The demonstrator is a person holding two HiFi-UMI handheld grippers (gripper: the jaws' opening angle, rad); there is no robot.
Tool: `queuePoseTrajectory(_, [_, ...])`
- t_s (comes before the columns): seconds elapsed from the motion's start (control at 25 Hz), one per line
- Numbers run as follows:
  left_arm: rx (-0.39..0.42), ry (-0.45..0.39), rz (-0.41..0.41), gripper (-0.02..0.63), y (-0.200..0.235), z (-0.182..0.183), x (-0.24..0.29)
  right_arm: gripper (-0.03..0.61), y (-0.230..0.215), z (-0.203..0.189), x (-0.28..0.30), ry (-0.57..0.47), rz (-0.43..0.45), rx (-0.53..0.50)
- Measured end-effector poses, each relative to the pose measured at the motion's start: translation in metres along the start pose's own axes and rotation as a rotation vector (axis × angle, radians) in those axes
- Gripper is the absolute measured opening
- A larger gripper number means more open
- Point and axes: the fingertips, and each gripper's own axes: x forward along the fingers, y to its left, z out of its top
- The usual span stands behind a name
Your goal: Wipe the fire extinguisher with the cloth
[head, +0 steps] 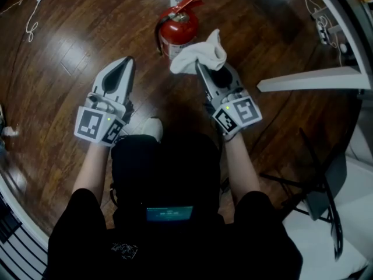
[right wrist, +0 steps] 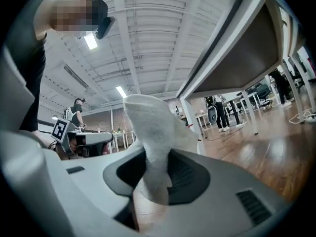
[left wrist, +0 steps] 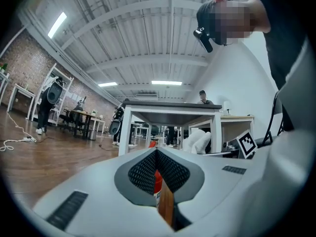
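– On the wooden floor [head: 70,57], what is recorded from the head view?
– The fire extinguisher [head: 178,31] is seen standing upright on the floor, ahead of both grippers, with a white post just behind it. The cloth [head: 201,54] is held up at the tip of the right gripper [head: 201,70], and its edge overlaps the lower body of the extinguisher in the picture. Whether the two touch cannot be told from this view. The left gripper [head: 128,63] is held lower and to the left, apart from the extinguisher. A white shoe [head: 152,127] is noted between the two forearms.

– And the left gripper view?
– The fingers [left wrist: 140,172] are found together at their tips, with nothing clamped. Through the slit below the tips, a strip of the red extinguisher [left wrist: 158,184] is visible beyond them. A white table [left wrist: 170,110] stands further off, and the bunched cloth [left wrist: 197,139] appears to the right beside the other gripper's marker cube [left wrist: 247,143].

– And the right gripper view?
– The fingers [right wrist: 190,174] are closed on the cloth [right wrist: 150,132]. A fold is pinched between the pads and the rest rises above them, hiding much of what lies ahead. The underside of the white table [right wrist: 247,58] is recorded at upper right.
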Motion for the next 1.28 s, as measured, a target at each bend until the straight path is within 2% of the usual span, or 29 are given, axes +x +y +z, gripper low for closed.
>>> queuePoseTrajectory(0.36, [0.007,-0.062,0.014,0.003,-0.014,0.019,0.001,0.143,-0.051,0.038,0.036,-0.058,0.004,0.015])
queuePoseTrajectory(0.6, [0.009,-0.061,0.034,0.002,-0.017,0.021,-0.012,0.141,-0.101,0.042,0.067,-0.031,-0.003,0.034])
queuePoseTrajectory(0.76, [0.007,-0.062,0.049,0.003,-0.016,0.020,-0.019,0.141,-0.110,0.032,0.086,0.021,0.019,0.026])
queuePoseTrajectory(0.96, [-0.002,-0.052,0.046,0.003,-0.018,0.013,-0.021,0.141,-0.112,0.013,0.103,0.075,-0.001,-0.005])
queuePoseTrajectory(1.08, [-0.019,-0.058,0.045,0.002,-0.018,0.012,-0.022,0.140,-0.119,-0.012,0.107,0.125,-0.030,-0.021])
queuePoseTrajectory(1.28, [0.040,-0.036,0.032,0.002,-0.023,0.010,-0.027,0.137,-0.147,-0.062,0.100,0.175,-0.105,0.009])
